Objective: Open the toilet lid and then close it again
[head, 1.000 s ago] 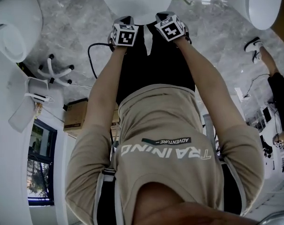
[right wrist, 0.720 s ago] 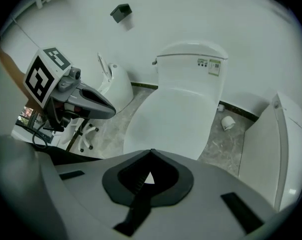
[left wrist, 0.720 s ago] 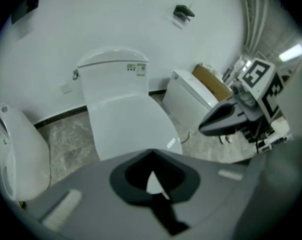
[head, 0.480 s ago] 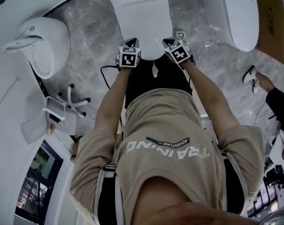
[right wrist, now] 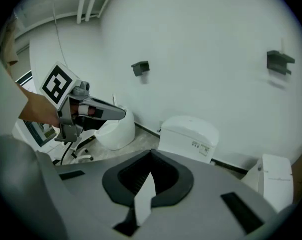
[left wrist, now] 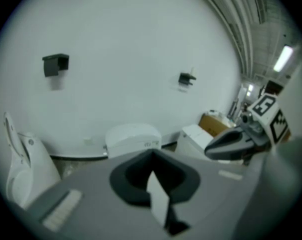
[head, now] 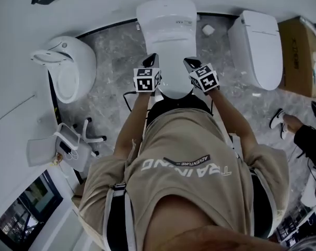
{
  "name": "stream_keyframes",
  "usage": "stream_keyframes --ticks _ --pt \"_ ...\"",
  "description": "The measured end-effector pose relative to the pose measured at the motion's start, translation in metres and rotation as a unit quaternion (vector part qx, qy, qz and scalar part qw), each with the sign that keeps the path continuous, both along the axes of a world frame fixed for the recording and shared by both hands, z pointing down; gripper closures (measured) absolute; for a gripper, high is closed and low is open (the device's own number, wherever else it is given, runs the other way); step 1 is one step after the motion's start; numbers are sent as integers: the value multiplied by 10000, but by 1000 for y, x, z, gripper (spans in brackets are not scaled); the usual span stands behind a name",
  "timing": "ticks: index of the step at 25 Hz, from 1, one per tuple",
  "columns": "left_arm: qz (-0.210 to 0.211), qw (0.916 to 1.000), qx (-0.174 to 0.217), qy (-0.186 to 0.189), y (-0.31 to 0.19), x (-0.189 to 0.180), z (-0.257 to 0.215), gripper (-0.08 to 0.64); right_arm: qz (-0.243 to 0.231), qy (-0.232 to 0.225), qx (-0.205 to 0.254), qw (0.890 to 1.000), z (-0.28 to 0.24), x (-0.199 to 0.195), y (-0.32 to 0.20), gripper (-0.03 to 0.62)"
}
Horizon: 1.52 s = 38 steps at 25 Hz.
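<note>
Left gripper (head: 152, 58), right gripper (head: 189, 62), closed, partly cover toilet lid (head: 167, 46).

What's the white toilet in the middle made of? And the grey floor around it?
The middle toilet looks like glossy white ceramic, maybe hard plastic: smooth, with a soft sheen. The floor looks like polished grey marble or marble-look tile, from its cloudy pale veins.

Jaws together; toilet (right wrist: 188, 136) beyond, left gripper (right wrist: 119, 114) alongside.
</note>
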<state>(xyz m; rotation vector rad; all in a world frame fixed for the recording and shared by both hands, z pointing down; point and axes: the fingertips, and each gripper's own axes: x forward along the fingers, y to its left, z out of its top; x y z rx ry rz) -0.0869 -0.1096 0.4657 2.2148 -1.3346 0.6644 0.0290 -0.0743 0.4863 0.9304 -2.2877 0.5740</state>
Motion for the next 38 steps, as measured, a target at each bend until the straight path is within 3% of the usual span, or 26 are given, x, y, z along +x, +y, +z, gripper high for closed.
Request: stream_keyframes --ticks 5,11,21,27,30,38 --pt "109 9956 923 103 -29 -6 -86 558 74 -113 768 9970 -72 -6 -31 578" --pt "265 9826 1836 117 -50 7 -167 557 196 -275 1624 9861 -151 -2 -60 578" --pt "134 9631 2666 334 -61 12 -250 557 411 -738 2709 9589 -257 10 -74 578" --pt "79 9418 3361 77 -54 7 -296 557 411 -1014 3110 9441 -302 2 -77 578" --pt "61 9385 3451 98 -46 10 -305 557 419 -1110 3160 9413 -312 3 -75 578" --pt "186 9400 3404 149 -42 17 -309 557 453 -1164 3081 9431 -311 9 -66 578"
